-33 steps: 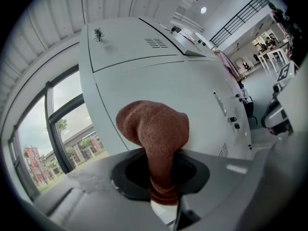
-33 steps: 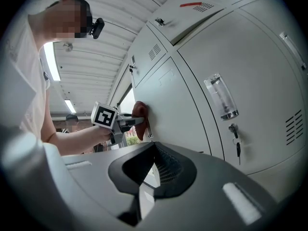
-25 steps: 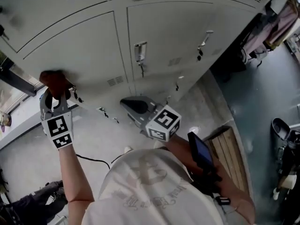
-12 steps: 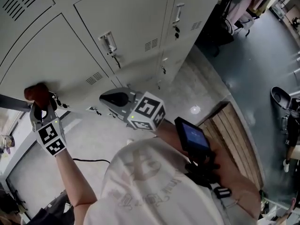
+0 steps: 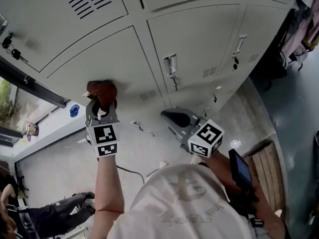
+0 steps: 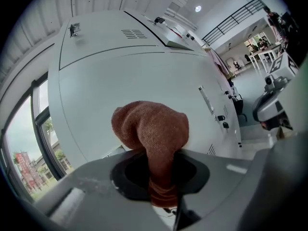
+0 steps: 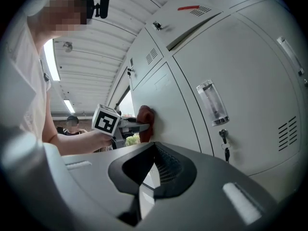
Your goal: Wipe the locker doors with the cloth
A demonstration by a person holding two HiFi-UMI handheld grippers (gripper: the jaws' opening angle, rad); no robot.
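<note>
Against the grey locker door (image 5: pixel 107 59), the head view showed the left gripper (image 5: pixel 100 105) pressing the brown cloth (image 5: pixel 101 91) to the panel, with the right gripper (image 5: pixel 175 119) held apart below the neighbouring latch (image 5: pixel 170 64). The left gripper view showed its jaws clamped on the cloth's tail, the bunched end against the metal. The right gripper view showed jaws together, holding nothing. Wiping looked under way. The next stroke would likely call for steady pressure across the rest of the panel.
</note>
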